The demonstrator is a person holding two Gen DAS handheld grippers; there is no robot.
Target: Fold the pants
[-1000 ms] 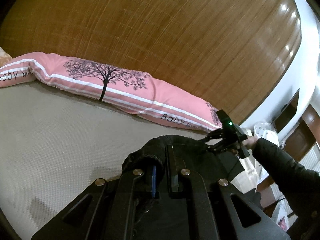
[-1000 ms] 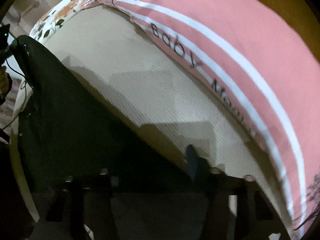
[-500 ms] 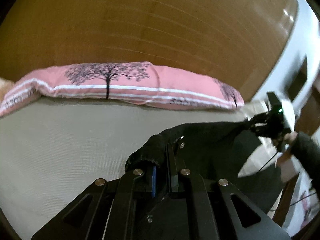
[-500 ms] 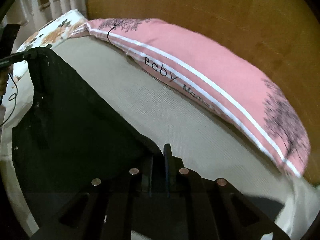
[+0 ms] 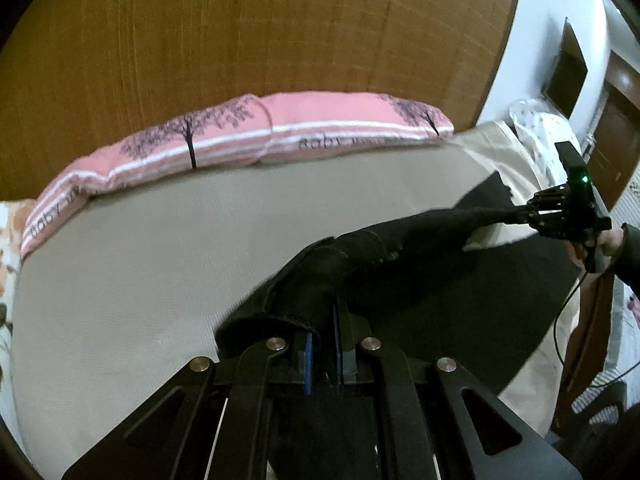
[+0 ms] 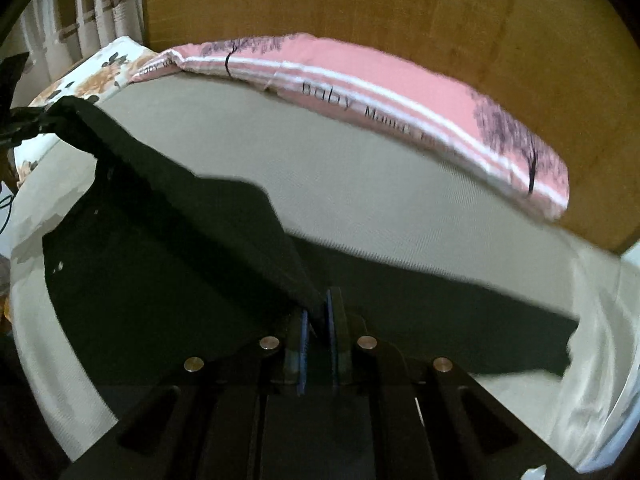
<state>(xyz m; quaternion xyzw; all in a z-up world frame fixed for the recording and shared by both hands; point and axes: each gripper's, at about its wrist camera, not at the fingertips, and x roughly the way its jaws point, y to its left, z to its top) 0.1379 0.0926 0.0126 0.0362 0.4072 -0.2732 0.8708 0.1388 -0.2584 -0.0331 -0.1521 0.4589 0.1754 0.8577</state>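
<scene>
Overhead, both tongs — left, right — clamped on black pants, pink pillow beyond, wooden headboard behind

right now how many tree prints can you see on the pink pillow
2: one tree print toward the pink pillow's left part, another tree print near its right end, in the left wrist view. More may be hidden.

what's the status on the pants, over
Left gripper and right gripper both shut on black pants, stretched between them above the bed. Nothing in the way.
</scene>
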